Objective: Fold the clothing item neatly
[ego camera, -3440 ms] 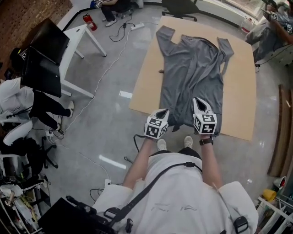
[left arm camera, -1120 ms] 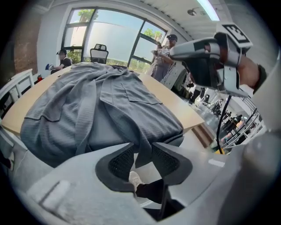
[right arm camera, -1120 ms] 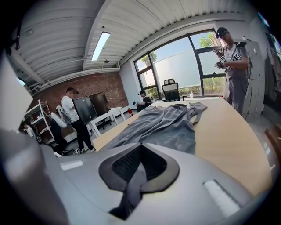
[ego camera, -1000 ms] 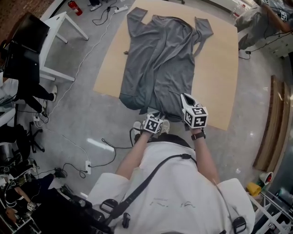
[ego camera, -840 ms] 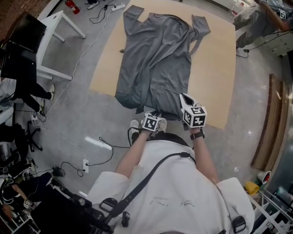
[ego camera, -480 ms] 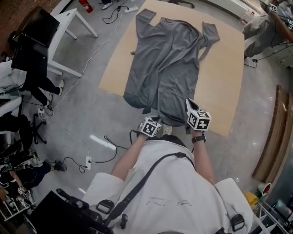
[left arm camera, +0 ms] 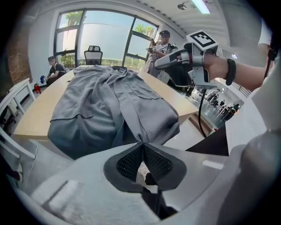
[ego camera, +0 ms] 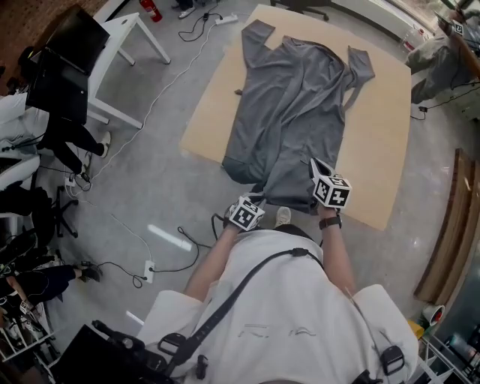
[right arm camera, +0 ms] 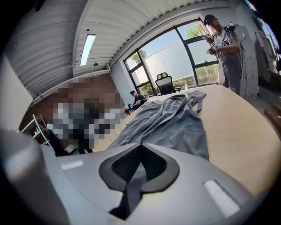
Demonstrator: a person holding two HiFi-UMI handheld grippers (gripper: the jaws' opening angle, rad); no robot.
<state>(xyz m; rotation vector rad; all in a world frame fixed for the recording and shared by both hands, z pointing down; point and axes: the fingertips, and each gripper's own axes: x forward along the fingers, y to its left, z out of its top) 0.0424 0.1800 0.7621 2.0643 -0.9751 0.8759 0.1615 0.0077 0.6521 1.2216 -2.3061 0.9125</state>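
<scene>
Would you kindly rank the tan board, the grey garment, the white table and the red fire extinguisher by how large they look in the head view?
1. tan board
2. grey garment, spread on that board
3. white table
4. red fire extinguisher, cut off by the picture's top edge, yet plainly the smallest

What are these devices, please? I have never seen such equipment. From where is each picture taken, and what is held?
A person holds a two-jaw gripper in each hand. The wide picture comes from a camera on the person's head, looking down. The other two come from cameras riding on the grippers. A grey shirt lies spread on a tan table. The left gripper has just been closing and now pinches the shirt's near edge. The right gripper is shut on that edge too.
</scene>
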